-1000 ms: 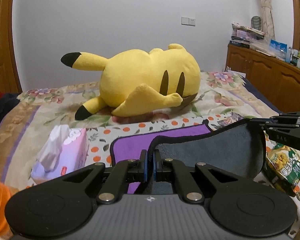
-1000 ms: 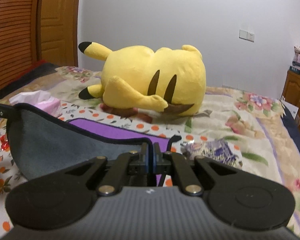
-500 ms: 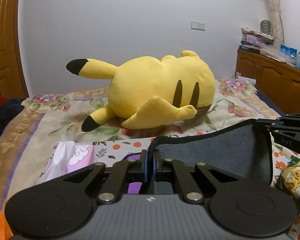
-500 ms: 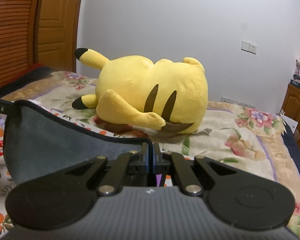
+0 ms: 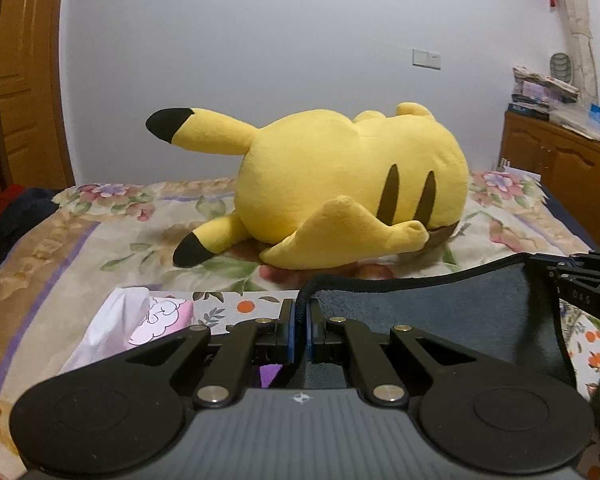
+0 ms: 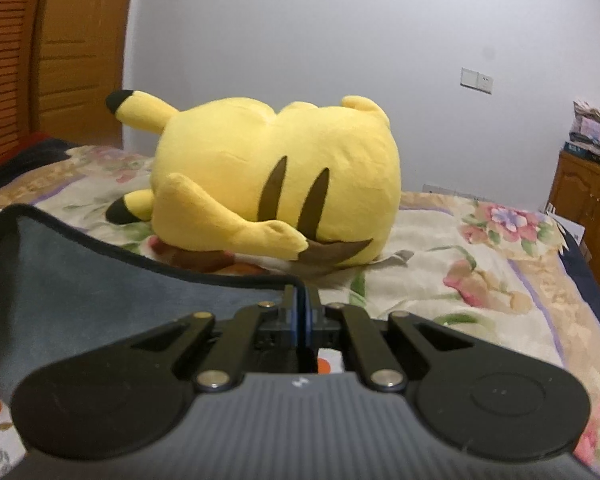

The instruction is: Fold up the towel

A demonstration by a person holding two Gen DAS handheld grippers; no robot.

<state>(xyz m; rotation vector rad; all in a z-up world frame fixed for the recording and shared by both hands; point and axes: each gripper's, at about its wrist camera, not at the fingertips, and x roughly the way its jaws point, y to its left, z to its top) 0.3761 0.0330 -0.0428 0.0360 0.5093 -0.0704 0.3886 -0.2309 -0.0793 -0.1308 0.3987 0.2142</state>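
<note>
Indoor light, soft and even, moderately dim; white wall (image 5: pixel 260 40) grades darker toward the corners. Strong fisheye bending: door frame (image 5: pixel 40 80) bows at the left of frame. Yellow plush (image 5: pixel 340 184) sharp in the left view, slightly soft in the right. Faint shadow beneath it. No glare.

readable text: faint pale letters, apparently "DAS", uncertain | on: black finger of the right gripper (image 5: pixel 576 276) at right edge of left wrist view | elsewhere: boxes on the brown wooden cabinet (image 5: pixel 560 160) too blurred to read
</note>
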